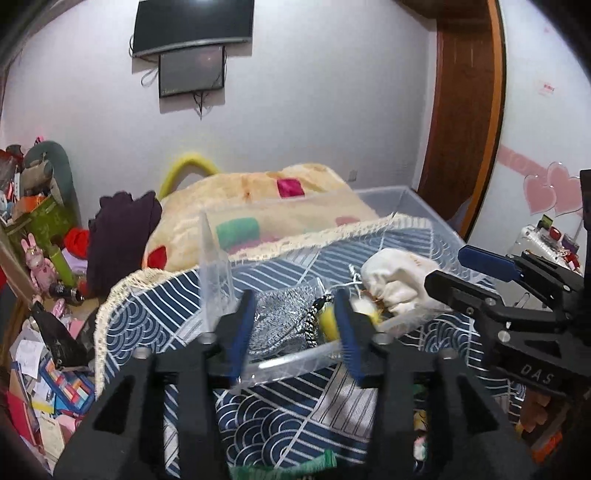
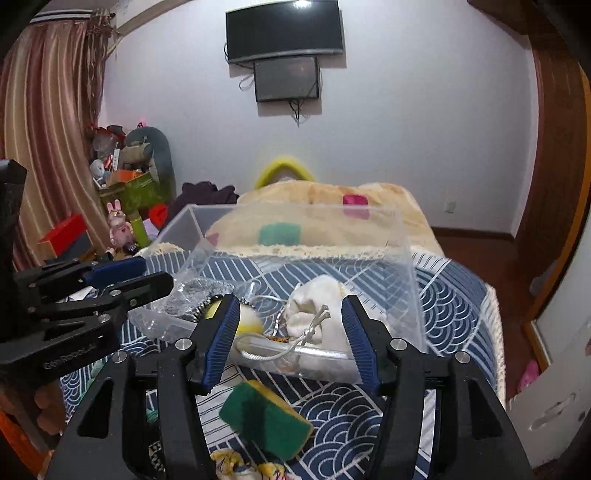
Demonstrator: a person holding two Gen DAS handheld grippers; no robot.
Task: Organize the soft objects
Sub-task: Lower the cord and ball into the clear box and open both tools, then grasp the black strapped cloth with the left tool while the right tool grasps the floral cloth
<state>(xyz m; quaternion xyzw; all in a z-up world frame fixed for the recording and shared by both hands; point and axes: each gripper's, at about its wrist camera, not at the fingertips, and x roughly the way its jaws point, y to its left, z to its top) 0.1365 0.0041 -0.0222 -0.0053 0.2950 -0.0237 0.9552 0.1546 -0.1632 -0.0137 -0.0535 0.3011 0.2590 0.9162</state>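
Note:
A clear plastic bin stands on a table with a blue wave-pattern cloth. In it lie a white drawstring pouch, a grey knitted piece and a yellow soft ball. The pouch also shows in the left wrist view. My left gripper is open and empty at the bin's near rim. My right gripper is open and empty, just before the bin. A green and yellow sponge lies on the cloth below it. A yellow patterned fabric item lies nearer still.
A bed with a cream blanket stands behind the table. Clutter of boxes and toys fills the left corner, with papers on the floor. A wooden door is at the right. Screens hang on the wall.

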